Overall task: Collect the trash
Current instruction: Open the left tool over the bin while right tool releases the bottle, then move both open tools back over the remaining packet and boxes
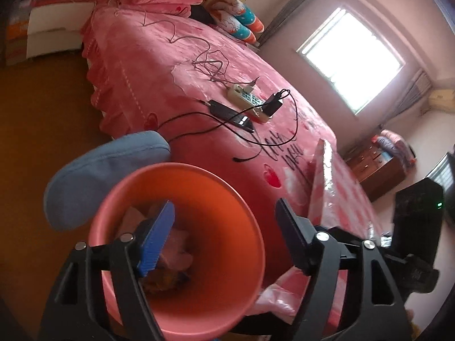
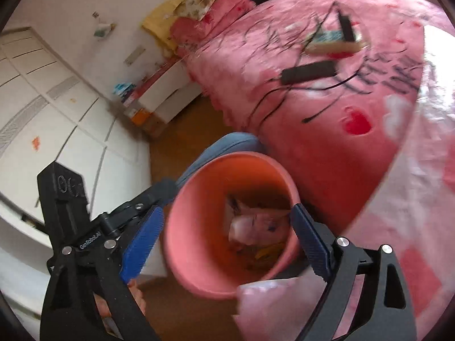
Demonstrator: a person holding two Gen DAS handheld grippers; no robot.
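Observation:
A pink plastic trash bin (image 1: 227,255) stands on the floor beside the bed, and it also shows in the right wrist view (image 2: 187,244). Crumpled pale pink trash (image 2: 256,224) and some yellow scraps lie inside it; the same trash shows in the left wrist view (image 1: 176,244). My left gripper (image 1: 224,227) is open and empty over the bin's mouth. My right gripper (image 2: 227,227) is open and empty above the bin. A pink plastic bag (image 2: 264,307) lies by the bin's near side, also in the left wrist view (image 1: 281,298).
A bed with a pink blanket (image 1: 176,65) holds a power strip (image 1: 250,99), a black device (image 1: 230,113) and cables. A blue cushioned stool (image 1: 93,176) stands behind the bin. White cabinets (image 2: 57,119) are at the left. A wooden dresser (image 1: 375,167) stands under the window.

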